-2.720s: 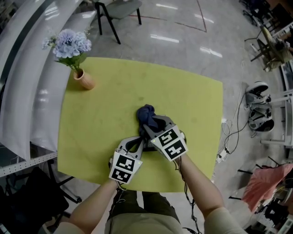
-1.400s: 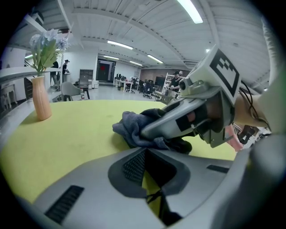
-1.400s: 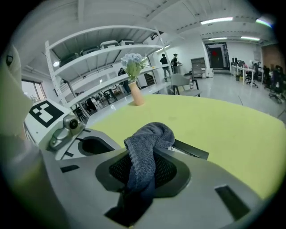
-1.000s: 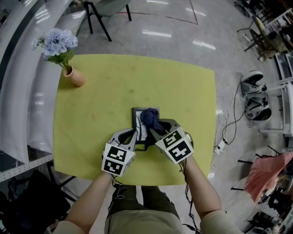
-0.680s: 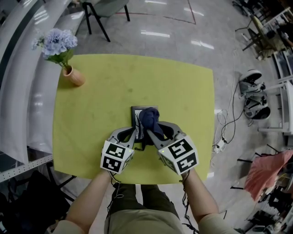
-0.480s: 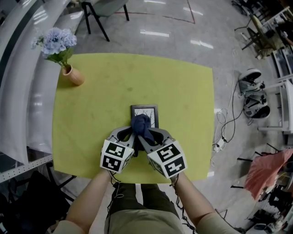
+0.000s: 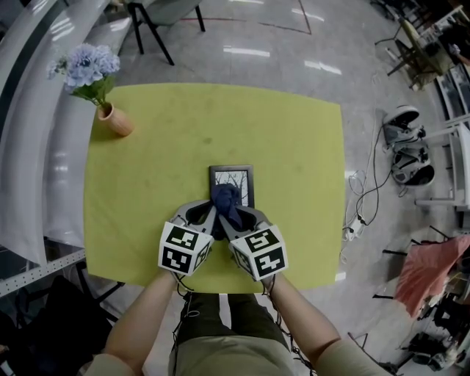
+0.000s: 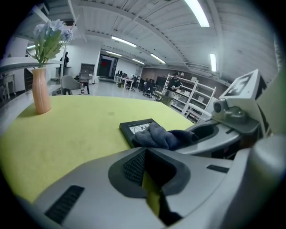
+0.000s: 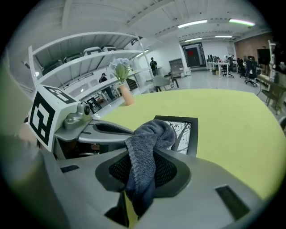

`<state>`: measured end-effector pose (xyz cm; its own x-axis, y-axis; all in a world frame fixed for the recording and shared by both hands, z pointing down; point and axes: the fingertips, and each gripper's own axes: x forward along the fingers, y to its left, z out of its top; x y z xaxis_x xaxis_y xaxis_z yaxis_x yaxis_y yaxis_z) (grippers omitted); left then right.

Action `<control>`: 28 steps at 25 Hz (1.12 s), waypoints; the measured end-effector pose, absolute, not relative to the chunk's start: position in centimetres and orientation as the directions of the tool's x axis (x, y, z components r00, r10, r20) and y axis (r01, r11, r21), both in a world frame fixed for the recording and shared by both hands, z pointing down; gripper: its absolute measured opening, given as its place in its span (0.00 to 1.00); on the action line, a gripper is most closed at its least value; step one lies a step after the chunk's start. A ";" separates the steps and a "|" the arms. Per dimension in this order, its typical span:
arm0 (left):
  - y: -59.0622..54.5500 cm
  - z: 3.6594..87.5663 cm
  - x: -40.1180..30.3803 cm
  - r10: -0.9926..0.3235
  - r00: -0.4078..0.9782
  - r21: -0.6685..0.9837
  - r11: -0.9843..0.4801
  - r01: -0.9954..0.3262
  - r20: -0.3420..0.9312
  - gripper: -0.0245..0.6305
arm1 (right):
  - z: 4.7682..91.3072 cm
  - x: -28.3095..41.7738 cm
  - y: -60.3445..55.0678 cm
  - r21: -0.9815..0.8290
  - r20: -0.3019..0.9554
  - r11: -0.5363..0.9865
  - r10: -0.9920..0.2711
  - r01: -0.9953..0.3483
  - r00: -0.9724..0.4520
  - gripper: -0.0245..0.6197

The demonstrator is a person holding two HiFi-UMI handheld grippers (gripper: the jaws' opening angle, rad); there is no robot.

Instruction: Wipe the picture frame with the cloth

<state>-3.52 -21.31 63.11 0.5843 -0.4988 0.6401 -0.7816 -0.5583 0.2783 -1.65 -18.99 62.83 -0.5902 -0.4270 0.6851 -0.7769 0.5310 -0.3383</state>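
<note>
A small black picture frame (image 7: 233, 179) with a tree drawing lies flat on the yellow-green table (image 7: 147, 183). A dark blue cloth (image 7: 226, 203) is bunched over its near edge. My right gripper (image 7: 230, 217) is shut on the cloth (image 9: 147, 145), which hangs between its pads in front of the frame (image 9: 184, 134). My left gripper (image 7: 207, 217) sits just left of the cloth, shut with nothing between its jaws (image 8: 147, 151). From the left gripper view, the frame (image 8: 136, 127) and cloth (image 8: 163, 136) lie ahead to the right, apart from its tips.
A terracotta vase (image 7: 117, 122) with pale blue flowers (image 7: 84, 66) stands at the table's far left corner. A chair (image 7: 150, 11) stands beyond the far edge. White shelving runs along the left. Cables and gear lie on the floor to the right.
The right gripper has dragged the cloth toward me, from the frame's middle to its near edge, uncovering the top of the picture. The left gripper has stayed put.
</note>
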 end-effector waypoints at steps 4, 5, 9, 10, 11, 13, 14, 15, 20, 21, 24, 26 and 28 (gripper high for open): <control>-21.4 63.1 -3.6 -0.515 0.570 0.254 -0.558 -0.790 0.641 0.05 | 62.9 -0.3 -19.1 -0.298 0.712 0.546 -0.419 -0.783 -0.563 0.20; -21.4 63.1 -3.6 -0.515 0.569 0.252 -0.559 -0.790 0.640 0.05 | 62.9 0.2 -19.2 -0.288 0.719 0.547 -0.418 -0.786 -0.555 0.20; -21.5 63.2 -3.6 -0.512 0.572 0.257 -0.559 -0.788 0.641 0.05 | 62.8 2.4 -19.5 -0.204 0.737 0.585 -0.436 -0.785 -0.516 0.20; -21.5 63.2 -3.6 -0.513 0.570 0.255 -0.559 -0.789 0.641 0.05 | 62.8 2.7 -19.5 -0.183 0.740 0.593 -0.442 -0.784 -0.507 0.20; -21.5 63.2 -3.5 -0.515 0.569 0.251 -0.560 -0.790 0.641 0.05 | 62.6 3.0 -19.5 -0.172 0.741 0.593 -0.448 -0.786 -0.500 0.20; -21.5 63.3 -3.5 -0.517 0.568 0.247 -0.561 -0.790 0.640 0.05 | 62.3 3.7 -19.7 -0.173 0.736 0.571 -0.466 -0.803 -0.491 0.20; -21.5 63.4 -3.5 -0.517 0.568 0.251 -0.558 -0.791 0.641 0.05 | 62.0 4.1 -19.8 -0.177 0.728 0.554 -0.483 -0.814 -0.487 0.20; -21.5 63.5 -3.6 -0.517 0.566 0.257 -0.550 -0.795 0.642 0.05 | 61.6 4.5 -20.0 -0.177 0.717 0.539 -0.502 -0.823 -0.483 0.20; -21.9 62.5 -5.0 -0.550 0.545 0.323 -0.453 -0.831 0.632 0.05 | 58.7 6.6 -20.5 -0.146 0.672 0.513 -0.576 -0.846 -0.465 0.20; -21.9 61.8 -5.3 -0.562 0.541 0.320 -0.448 -0.835 0.626 0.05 | 57.9 6.9 -20.5 -0.139 0.664 0.511 -0.587 -0.848 -0.463 0.20; -22.2 58.9 -5.9 -0.600 0.534 0.292 -0.458 -0.840 0.595 0.05 | 55.0 7.6 -20.7 -0.123 0.629 0.508 -0.625 -0.853 -0.463 0.20; -22.5 56.3 -6.2 -0.628 0.534 0.272 -0.469 -0.840 0.566 0.05 | 52.7 8.1 -20.8 -0.108 0.600 0.502 -0.655 -0.858 -0.459 0.20; -22.8 53.4 -6.7 -0.660 0.531 0.250 -0.477 -0.843 0.531 0.05 | 50.2 8.4 -20.9 -0.096 0.567 0.495 -0.686 -0.864 -0.456 0.20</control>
<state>-6.68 -22.82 53.36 0.5313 -0.6599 0.5313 -0.8425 -0.4773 0.2498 8.40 -20.89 50.18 -0.4563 -0.6855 0.5673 -0.8635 0.4950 -0.0964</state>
